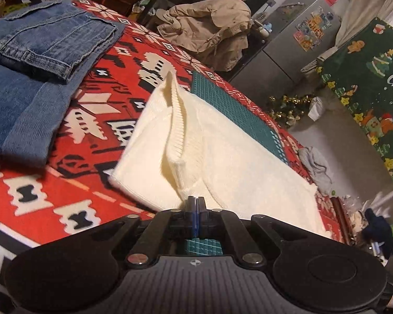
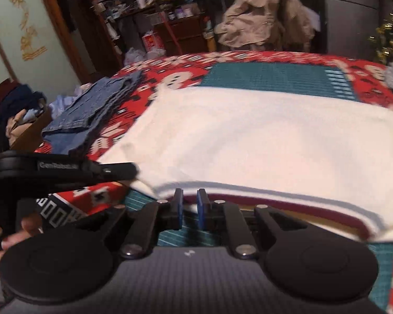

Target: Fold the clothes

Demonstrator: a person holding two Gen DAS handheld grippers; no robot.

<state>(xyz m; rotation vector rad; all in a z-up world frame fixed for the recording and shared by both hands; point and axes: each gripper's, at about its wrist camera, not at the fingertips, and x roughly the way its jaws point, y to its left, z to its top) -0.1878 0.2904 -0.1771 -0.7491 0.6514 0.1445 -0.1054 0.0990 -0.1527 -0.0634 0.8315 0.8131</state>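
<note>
Cream-white knit fills the middle of both views: we see a sweater (image 1: 222, 162) laid across a red patterned blanket (image 1: 97, 120) and partly over a teal grid mat (image 1: 238, 115) on the work surface. In the left wrist view, the left gripper (image 1: 195, 202) has its blue-padded fingers pressed together on the sweater's near edge, just below the ribbed collar (image 1: 176, 120), which rises in a ridge up the garment. In the right wrist view, the right gripper (image 2: 190, 204) stands with its fingers slightly parted at the sweater's near hem (image 2: 275, 185), a narrow gap between them and no cloth caught there that we can make out; the hem hangs lifted above the mat with shadow beneath it. The left gripper's black body reaches in from the left of that view, a person's fingers (image 2: 10, 233) visible below it. Folded blue jeans (image 1: 39, 60) rest on the blanket just beside the sweater. A tan jacket (image 1: 212, 23) is heaped beyond the blanket's far edge.
</note>
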